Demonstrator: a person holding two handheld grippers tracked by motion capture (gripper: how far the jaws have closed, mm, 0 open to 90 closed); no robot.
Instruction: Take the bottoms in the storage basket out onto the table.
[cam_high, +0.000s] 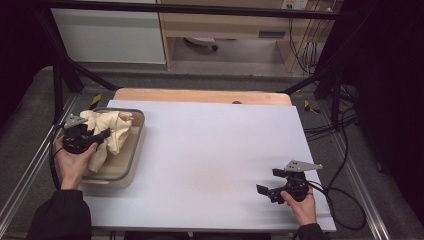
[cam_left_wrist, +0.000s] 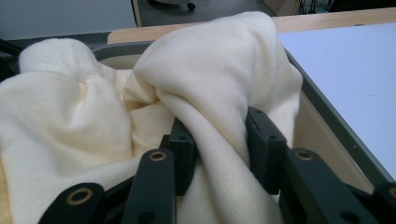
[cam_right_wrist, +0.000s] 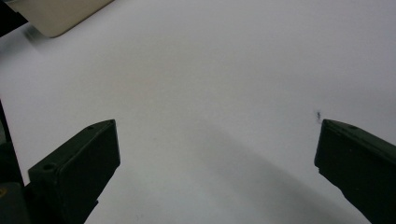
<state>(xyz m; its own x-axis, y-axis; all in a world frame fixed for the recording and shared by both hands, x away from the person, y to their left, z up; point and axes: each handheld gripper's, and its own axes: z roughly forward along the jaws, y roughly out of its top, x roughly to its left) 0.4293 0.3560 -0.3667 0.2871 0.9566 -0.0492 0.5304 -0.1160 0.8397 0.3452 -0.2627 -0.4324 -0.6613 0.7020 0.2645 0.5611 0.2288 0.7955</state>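
At the left edge of the counter (cam_high: 210, 150) sat a shallow beige tray (cam_high: 131, 165) with a grey rim, and in it lay a crumpled cream cloth (cam_high: 112, 131), heaped toward the tray's far end. The left gripper (cam_high: 102, 134) reached into the tray from the person's left hand (cam_high: 74, 162). In the left gripper view its fingers (cam_left_wrist: 184, 149) were clenched on a raised fold of the cloth, the fabric bulging up between them and spilling over the tray wall (cam_left_wrist: 327, 116) on the side toward the open counter. The cloth had no clear long axis in that bunched state; it lay directly at and around the left fingers, so that hand was plainly the nearer one, and any lift would probably carry the cloth up and rightward over the rim.

The middle of the counter was a bare, pale sheet, with a strip of wood showing at its far edge.

Well apart, near the front right corner, the right gripper (cam_high: 268, 181) hovered low in the right hand (cam_high: 305, 205), its fingers (cam_right_wrist: 79, 168) released wide over bare surface, grasping nothing.

Beyond the counter were a dark frame, grey floor, cabinets and trailing cables.
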